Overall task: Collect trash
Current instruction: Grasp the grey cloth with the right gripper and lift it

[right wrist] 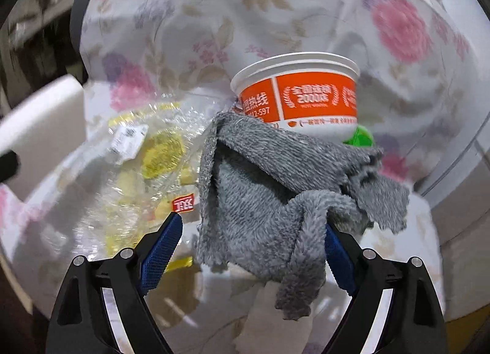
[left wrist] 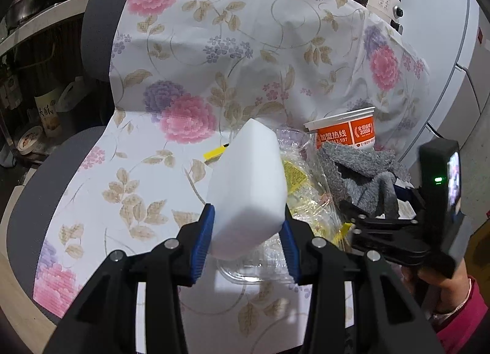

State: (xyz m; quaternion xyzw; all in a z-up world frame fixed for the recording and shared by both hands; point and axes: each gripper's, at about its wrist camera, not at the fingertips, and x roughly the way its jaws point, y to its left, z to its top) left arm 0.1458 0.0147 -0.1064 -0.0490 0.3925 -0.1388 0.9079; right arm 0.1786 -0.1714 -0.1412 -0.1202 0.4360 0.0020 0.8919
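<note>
My left gripper (left wrist: 246,225) is shut on a white sponge block (left wrist: 249,188) and holds it above a chair seat covered in floral cloth (left wrist: 128,176). The block also shows at the left of the right wrist view (right wrist: 39,127). My right gripper (right wrist: 254,243) is open, its blue pads (right wrist: 160,250) wide apart. A grey fluffy cloth (right wrist: 275,188) hangs draped over its right finger; it also shows in the left wrist view (left wrist: 364,176). Behind it stands an orange and white paper bowl (right wrist: 300,93) (left wrist: 346,130). Crumpled clear and yellow plastic wrappers (right wrist: 147,158) (left wrist: 306,188) lie on the seat.
A small yellow strip (left wrist: 216,152) lies on the seat. A green object (right wrist: 359,136) peeks out behind the bowl. Shelves with bottles and pans (left wrist: 36,103) stand to the left. A white cabinet (left wrist: 453,78) stands to the right.
</note>
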